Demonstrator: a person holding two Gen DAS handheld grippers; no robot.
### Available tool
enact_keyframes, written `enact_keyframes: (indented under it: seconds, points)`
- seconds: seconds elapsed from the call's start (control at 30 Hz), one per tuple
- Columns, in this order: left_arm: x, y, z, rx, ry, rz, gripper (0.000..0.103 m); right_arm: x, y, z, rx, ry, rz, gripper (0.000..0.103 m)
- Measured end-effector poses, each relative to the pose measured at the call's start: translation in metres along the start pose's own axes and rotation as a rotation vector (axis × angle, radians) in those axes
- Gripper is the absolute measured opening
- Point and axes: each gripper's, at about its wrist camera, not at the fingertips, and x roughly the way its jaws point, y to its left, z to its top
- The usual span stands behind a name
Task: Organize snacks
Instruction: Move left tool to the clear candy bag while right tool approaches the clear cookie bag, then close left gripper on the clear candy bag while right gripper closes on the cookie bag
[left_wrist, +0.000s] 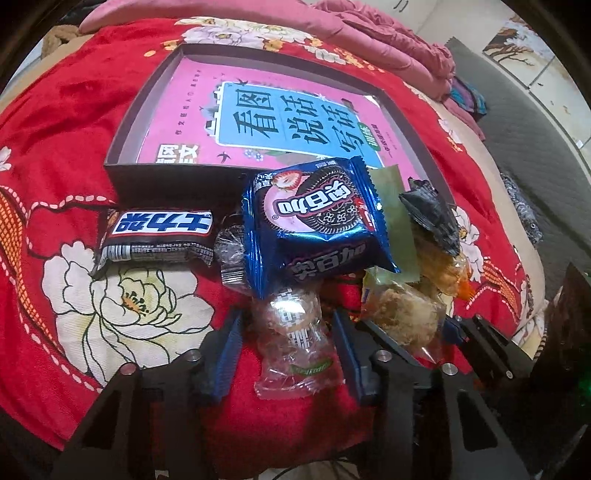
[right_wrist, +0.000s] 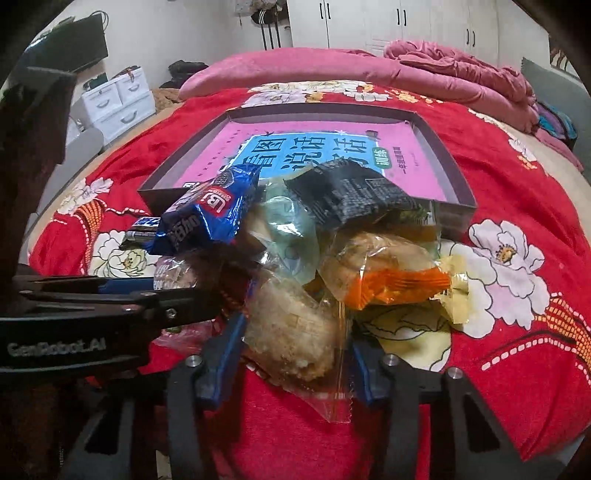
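- We have the left gripper (left_wrist: 284, 347) around a clear-wrapped sweet (left_wrist: 291, 332). Its jaws look partly closed with the sweet between them, but we cannot tell if the pads press it.
- The right gripper (right_wrist: 295, 354) straddles a crumbly cake (right_wrist: 291, 332) in clear film. Here too we cannot tell if the pads have bitten.
- To do this well, we judge both should clamp the body, not the loose film, then rise straight up so the pile stays put.
- The rest of the snacks lie heaped on the red blanket (left_wrist: 74, 122), just before the box (left_wrist: 177, 181); the blue pack (left_wrist: 314, 225) leans over its near wall.
- The box floor, covered by a pink book (left_wrist: 192, 110), is bare of snacks, so there is room.
- The two grippers sit close; we should lift one first.
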Motion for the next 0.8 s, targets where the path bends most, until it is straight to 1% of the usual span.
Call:
enact_keyframes:
  seconds: [0.07, 0.23, 0.43, 0.63, 0.8]
  points:
    - [0.001, 0.0, 0.0, 0.003, -0.002, 0.001, 0.042, -0.001, -0.003, -0.001, 0.007, 0.0, 0.016, 0.05]
    - [0.002, 0.001, 0.0, 0.011, -0.004, 0.005, 0.038, -0.008, -0.005, -0.003, 0.01, -0.003, 0.026, 0.049]
    - [-0.002, 0.005, -0.004, 0.008, 0.021, -0.033, 0.037, -0.018, -0.002, -0.005, -0.002, -0.009, 0.032, 0.049]
    - [-0.007, 0.004, -0.013, 0.021, 0.041, -0.047, 0.037, -0.03, 0.003, -0.005, -0.029, -0.039, 0.027, 0.049]
    - [-0.014, 0.01, -0.02, 0.005, 0.056, -0.054, 0.036, -0.035, 0.004, -0.006, -0.024, -0.033, 0.037, 0.049]
